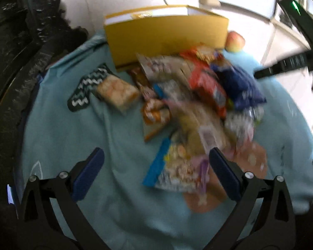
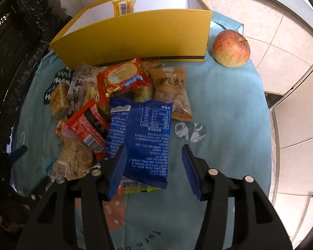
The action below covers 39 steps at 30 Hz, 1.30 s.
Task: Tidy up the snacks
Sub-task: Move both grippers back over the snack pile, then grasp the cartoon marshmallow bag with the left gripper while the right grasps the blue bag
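A pile of snack packets (image 2: 106, 112) lies on a light blue cloth (image 2: 219, 108) before a yellow box (image 2: 139, 35). One yellow packet (image 2: 123, 7) stands inside the box. My right gripper (image 2: 154, 160) is open, its jaws either side of the near end of a blue packet (image 2: 141, 133). A red biscuit packet (image 2: 123, 81) and a brown peanut packet (image 2: 173, 89) lie behind it. The left wrist view is blurred. There my left gripper (image 1: 156, 166) is open and empty over a blue-edged packet (image 1: 173, 170) at the near edge of the pile (image 1: 187, 100), with the box (image 1: 167, 37) behind.
A red-yellow apple (image 2: 231, 48) sits on the cloth right of the box; it also shows in the left wrist view (image 1: 234, 41). A dark carved piece of furniture (image 2: 14, 41) stands at the left. Tiled floor (image 2: 281, 41) lies beyond the round table's edge.
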Motion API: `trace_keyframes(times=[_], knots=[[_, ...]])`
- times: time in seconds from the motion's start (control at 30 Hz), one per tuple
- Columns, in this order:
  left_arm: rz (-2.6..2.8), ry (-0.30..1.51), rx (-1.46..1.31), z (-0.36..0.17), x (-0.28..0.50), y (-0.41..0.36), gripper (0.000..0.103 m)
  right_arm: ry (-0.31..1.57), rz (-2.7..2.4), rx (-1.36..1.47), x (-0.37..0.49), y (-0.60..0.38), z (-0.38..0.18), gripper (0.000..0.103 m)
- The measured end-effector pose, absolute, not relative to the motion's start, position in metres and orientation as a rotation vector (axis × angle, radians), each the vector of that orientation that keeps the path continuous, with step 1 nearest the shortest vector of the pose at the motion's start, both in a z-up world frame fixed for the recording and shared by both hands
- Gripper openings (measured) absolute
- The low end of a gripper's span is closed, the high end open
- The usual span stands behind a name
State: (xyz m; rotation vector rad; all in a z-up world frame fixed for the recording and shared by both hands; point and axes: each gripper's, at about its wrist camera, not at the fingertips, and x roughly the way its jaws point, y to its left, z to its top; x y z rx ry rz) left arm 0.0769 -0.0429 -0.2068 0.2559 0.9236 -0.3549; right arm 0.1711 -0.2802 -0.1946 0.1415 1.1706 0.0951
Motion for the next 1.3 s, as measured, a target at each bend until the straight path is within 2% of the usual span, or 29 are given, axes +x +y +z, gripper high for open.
trace_keyframes(times=[0.13, 0.3, 0.4, 0.63, 0.73, 0.8, 0.87, 0.9, 0.97, 1.1, 1.3], knots=[[-0.39, 0.883, 0.331, -0.213, 0.071, -0.054, 0.101, 1.174, 0.08, 0.089, 0.173, -0.273, -0.2, 0.056], [-0.468, 0.789, 0.64, -0.237, 0.054, -0.085, 0.101, 1.181, 0.06, 0.115, 0.186, -0.27, -0.209, 0.056], [-0.53, 0.748, 0.716, -0.249, 0.04, -0.095, 0.101, 1.186, 0.034, 0.116, 0.198, -0.266, -0.213, 0.058], [-0.548, 0.799, 0.602, -0.249, 0.046, -0.088, 0.1, 1.144, 0.075, 0.13, 0.199, -0.256, -0.202, 0.059], [-0.503, 0.836, 0.551, -0.253, 0.054, -0.081, 0.1, 1.15, 0.094, 0.017, 0.2, -0.238, -0.202, 0.062], [-0.501, 0.913, 0.443, -0.255, 0.066, -0.071, 0.095, 1.186, 0.069, -0.07, 0.201, -0.231, -0.214, 0.077], [-0.533, 0.973, 0.335, -0.256, 0.075, -0.062, 0.077, 1.199, 0.031, -0.033, 0.2, -0.24, -0.222, 0.08], [-0.535, 0.982, 0.313, -0.255, 0.076, -0.06, 0.074, 1.222, 0.045, 0.033, 0.201, -0.248, -0.225, 0.08], [-0.528, 0.984, 0.273, -0.254, 0.081, -0.052, 0.063, 1.24, 0.112, 0.106, 0.201, -0.255, -0.223, 0.052], [-0.446, 0.987, 0.109, -0.249, 0.092, -0.021, 0.063, 1.243, 0.136, 0.081, 0.195, -0.261, -0.222, 0.047], [-0.402, 0.98, 0.139, -0.248, 0.106, -0.02, 0.078, 1.268, 0.097, 0.079, 0.184, -0.285, -0.218, 0.047]])
